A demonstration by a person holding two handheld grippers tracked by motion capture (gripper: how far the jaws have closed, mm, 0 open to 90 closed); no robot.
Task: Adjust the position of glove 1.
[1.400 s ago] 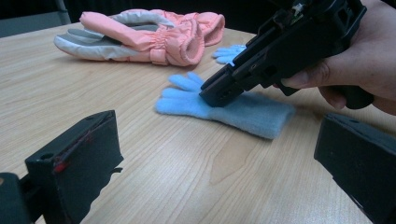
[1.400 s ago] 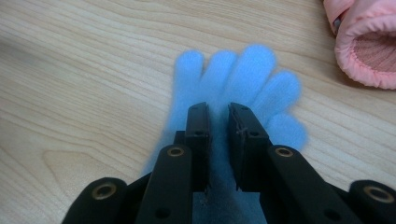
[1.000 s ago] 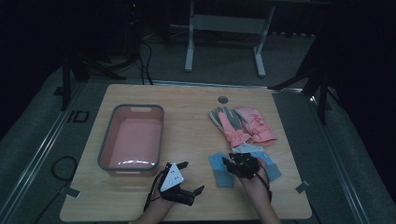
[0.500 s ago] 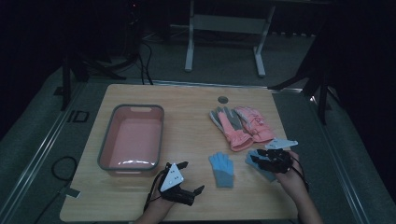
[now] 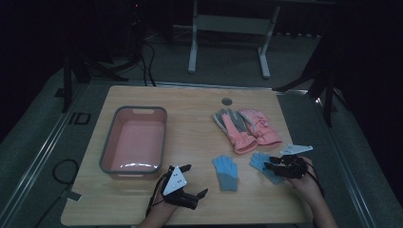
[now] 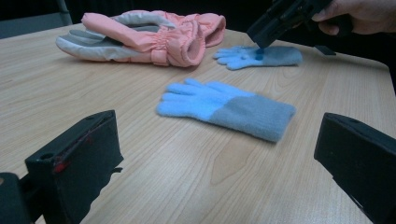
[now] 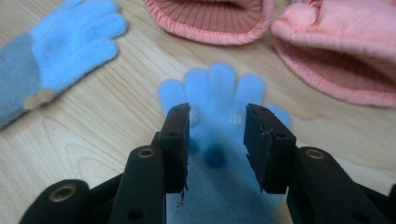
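1. My right gripper (image 5: 273, 166) hovers over the right blue glove (image 7: 219, 100), jaws slightly parted astride it, pinching nothing.
2. Left gripper (image 5: 190, 183) spread wide, empty, near the basin (image 5: 114, 142).

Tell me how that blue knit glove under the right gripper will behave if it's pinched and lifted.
The blue glove lies flat and looks like soft knit, so it will probably droop from the right gripper. It seems thin and likely light. Its fuzzy surface should grip rather than slip.

Two blue knit gloves (image 5: 225, 172), two pink ski gloves (image 5: 247, 128), one pink basin (image 5: 109, 154), two tools (image 5: 184, 180).
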